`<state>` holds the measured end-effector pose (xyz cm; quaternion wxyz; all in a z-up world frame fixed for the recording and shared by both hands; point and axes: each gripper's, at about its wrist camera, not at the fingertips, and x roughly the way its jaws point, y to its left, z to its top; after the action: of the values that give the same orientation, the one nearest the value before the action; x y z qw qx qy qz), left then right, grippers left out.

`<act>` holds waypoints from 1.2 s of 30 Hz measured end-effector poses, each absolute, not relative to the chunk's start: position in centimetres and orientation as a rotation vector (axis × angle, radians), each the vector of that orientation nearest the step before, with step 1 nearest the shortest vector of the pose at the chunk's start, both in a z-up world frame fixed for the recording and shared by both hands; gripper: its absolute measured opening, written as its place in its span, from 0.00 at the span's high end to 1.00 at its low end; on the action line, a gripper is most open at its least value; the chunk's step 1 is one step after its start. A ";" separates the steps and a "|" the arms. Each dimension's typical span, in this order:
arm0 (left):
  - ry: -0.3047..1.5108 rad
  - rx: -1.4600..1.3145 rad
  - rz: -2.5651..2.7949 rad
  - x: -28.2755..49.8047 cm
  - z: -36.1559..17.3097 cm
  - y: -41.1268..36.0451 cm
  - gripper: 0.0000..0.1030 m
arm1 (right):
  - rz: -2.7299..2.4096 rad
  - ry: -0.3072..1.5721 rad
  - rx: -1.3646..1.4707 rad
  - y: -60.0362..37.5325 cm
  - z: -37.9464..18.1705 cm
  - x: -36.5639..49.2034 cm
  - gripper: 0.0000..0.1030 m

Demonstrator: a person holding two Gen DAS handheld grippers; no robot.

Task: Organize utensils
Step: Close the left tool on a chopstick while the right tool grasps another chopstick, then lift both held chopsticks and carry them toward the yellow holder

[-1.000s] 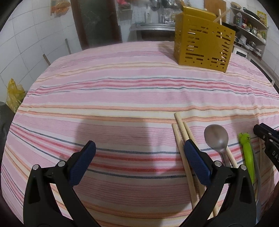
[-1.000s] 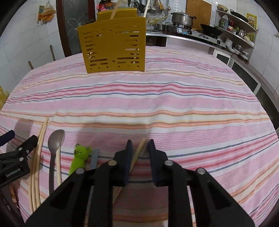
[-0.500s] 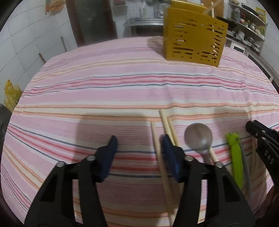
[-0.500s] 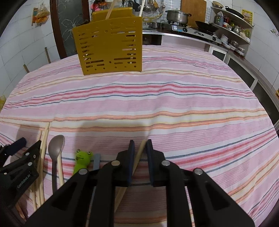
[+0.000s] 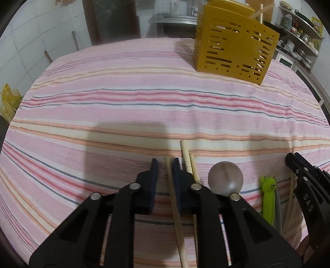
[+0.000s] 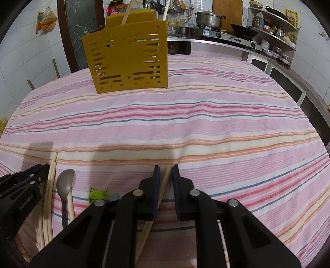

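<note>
My left gripper (image 5: 165, 165) is shut on a wooden chopstick (image 5: 175, 206) that lies on the striped tablecloth. Two more chopsticks (image 5: 188, 160), a metal spoon (image 5: 225, 180) and a green frog-handled utensil (image 5: 268, 195) lie just to its right. My right gripper (image 6: 166, 170) is shut on another wooden chopstick (image 6: 163, 185), held low over the cloth. The yellow slotted utensil holder (image 6: 127, 57) stands at the far side of the table with chopsticks in it; it also shows in the left wrist view (image 5: 235, 43).
The table (image 6: 206, 123) has a pink striped cloth. In the right wrist view the left gripper (image 6: 20, 198) sits at the left edge, beside the chopsticks (image 6: 50, 185), spoon (image 6: 66, 183) and frog utensil (image 6: 97, 194). A kitchen counter with a stove and pots (image 6: 210, 18) stands behind.
My left gripper went from wide open to shut on the leftmost chopstick, shifting a little right. My right gripper kept its chopstick and rose slightly.
</note>
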<state>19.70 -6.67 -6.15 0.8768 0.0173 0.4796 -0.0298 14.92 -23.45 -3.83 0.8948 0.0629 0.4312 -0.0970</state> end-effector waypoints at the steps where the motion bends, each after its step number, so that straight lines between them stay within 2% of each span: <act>1: 0.999 0.032 -0.065 19.7 -6.1 -6.6 0.93 | -0.202 0.890 0.132 -23.4 -3.8 14.9 0.88; 13: 0.951 -0.022 -0.094 19.2 -5.0 -5.7 0.96 | -0.199 0.822 0.157 -24.0 -1.9 14.2 0.89; 22: 0.829 -0.055 -0.100 18.0 -1.5 -4.5 0.96 | -0.204 0.723 0.165 -24.7 0.8 13.8 0.91; 25: 0.787 -0.050 -0.095 17.7 -0.3 -4.3 0.96 | -0.204 0.679 0.154 -24.6 1.9 13.5 0.94; 36: 0.658 -0.054 -0.093 16.8 3.8 -2.8 0.96 | -0.201 0.595 0.125 -24.7 4.3 13.1 0.94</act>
<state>16.78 -2.82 3.78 0.9449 -0.0267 0.3230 -0.0456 13.15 -24.71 4.25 0.9491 0.0616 0.2926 -0.0989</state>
